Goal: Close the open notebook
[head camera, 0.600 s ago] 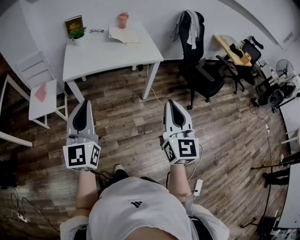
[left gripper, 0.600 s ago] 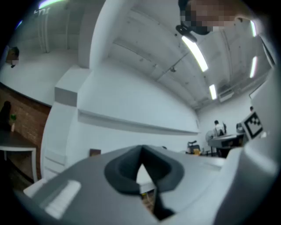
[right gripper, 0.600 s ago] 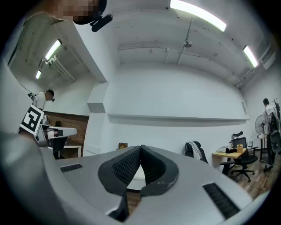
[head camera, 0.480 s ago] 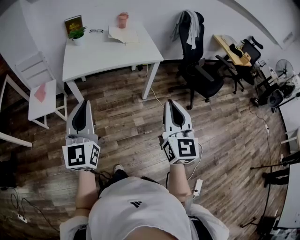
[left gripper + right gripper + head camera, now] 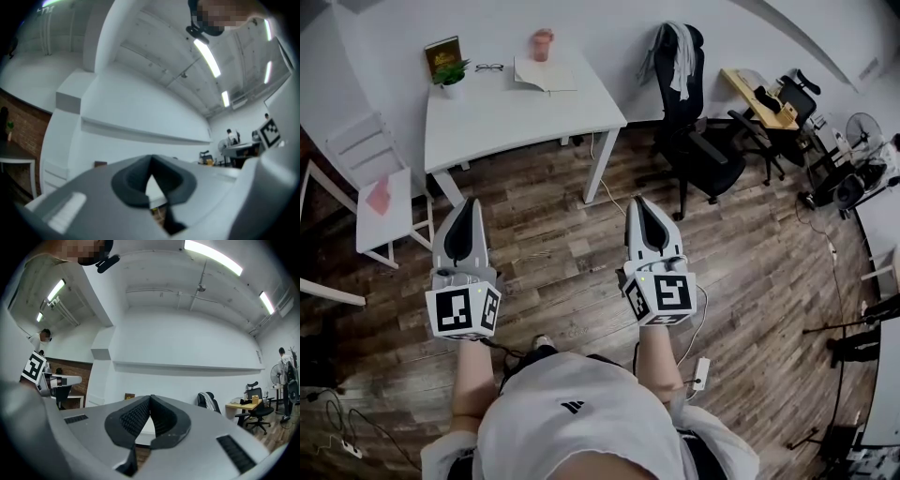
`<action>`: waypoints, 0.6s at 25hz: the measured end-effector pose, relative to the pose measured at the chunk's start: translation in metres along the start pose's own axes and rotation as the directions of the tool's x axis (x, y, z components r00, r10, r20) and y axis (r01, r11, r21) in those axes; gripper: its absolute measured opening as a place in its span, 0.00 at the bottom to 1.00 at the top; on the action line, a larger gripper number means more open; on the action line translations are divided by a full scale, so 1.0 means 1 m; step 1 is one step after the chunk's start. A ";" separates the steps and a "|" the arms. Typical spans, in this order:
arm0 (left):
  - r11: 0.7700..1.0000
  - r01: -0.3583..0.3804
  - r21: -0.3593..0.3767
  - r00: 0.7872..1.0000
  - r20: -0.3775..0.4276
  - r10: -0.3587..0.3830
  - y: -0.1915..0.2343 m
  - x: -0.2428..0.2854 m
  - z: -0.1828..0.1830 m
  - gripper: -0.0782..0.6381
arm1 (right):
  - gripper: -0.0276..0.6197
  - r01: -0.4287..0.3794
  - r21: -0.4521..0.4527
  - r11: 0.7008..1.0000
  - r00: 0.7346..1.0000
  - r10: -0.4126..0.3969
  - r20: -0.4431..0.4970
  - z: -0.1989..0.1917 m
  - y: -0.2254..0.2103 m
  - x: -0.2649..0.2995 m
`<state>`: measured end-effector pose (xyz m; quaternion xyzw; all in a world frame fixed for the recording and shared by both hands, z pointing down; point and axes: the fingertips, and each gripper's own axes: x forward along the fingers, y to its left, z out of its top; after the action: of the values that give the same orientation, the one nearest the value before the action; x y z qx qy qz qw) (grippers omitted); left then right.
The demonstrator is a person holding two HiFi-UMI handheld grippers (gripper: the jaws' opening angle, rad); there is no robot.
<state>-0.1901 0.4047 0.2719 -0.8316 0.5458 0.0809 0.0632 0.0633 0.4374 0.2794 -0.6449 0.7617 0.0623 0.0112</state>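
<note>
Since the white table [image 5: 516, 117] stands well apart from the person, at about 11 o'clock across the wooden floor [image 5: 562, 253], the step in hand is, I judge, only the approach; the closing is not yet begun. The black office chair [image 5: 698, 150] at 1 o'clock is near the table's right corner, so a good path goes toward 12 o'clock and keeps left of it. The left gripper [image 5: 466, 202] and the right gripper [image 5: 638, 201] are held about level before the body, each with jaws pressed together and nothing between them. A closed tip could slide under one page's outer edge and turn it over the fold. The open notebook [image 5: 546, 73] lies flat on the table's far right part, at 12 o'clock between the two grippers. Its long axis runs from about 9 to 3 o'clock, slightly tilted; the fold seems to point to 12 o'clock, but it is too small to be sure. The pink cup [image 5: 543, 42] stands just beyond it, so the lift should stay low.
</note>
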 end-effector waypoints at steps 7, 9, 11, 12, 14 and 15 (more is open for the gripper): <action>1.000 0.029 0.003 1.000 0.000 -0.029 0.027 0.005 -0.003 0.12 | 0.04 0.005 0.033 0.999 0.999 -0.006 0.033 0.001 0.020 0.016; 0.999 0.041 0.001 0.999 0.003 -0.041 0.034 0.007 -0.005 0.12 | 0.04 0.011 0.029 1.000 0.999 -0.012 0.039 0.001 0.025 0.019; 0.999 0.048 -0.008 0.999 0.005 -0.048 0.041 0.011 -0.007 0.12 | 0.04 0.018 0.023 1.000 0.999 -0.018 0.037 -0.001 0.028 0.024; 0.999 0.051 -0.014 0.999 0.005 -0.051 0.043 0.014 -0.009 0.12 | 0.04 0.023 0.024 0.999 0.999 -0.024 0.033 -0.003 0.028 0.027; 0.998 0.056 -0.030 0.998 0.001 -0.056 0.045 0.018 -0.013 0.12 | 0.04 0.035 0.031 0.999 0.999 -0.036 0.025 -0.006 0.027 0.029; 0.998 0.058 -0.036 0.998 0.000 -0.058 0.046 0.021 -0.015 0.12 | 0.04 0.041 0.035 0.999 0.999 -0.041 0.022 -0.007 0.025 0.029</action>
<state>-0.2235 0.3650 0.2815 -0.8481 0.5199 0.0884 0.0503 0.0338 0.4118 0.2850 -0.6594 0.7490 0.0562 0.0320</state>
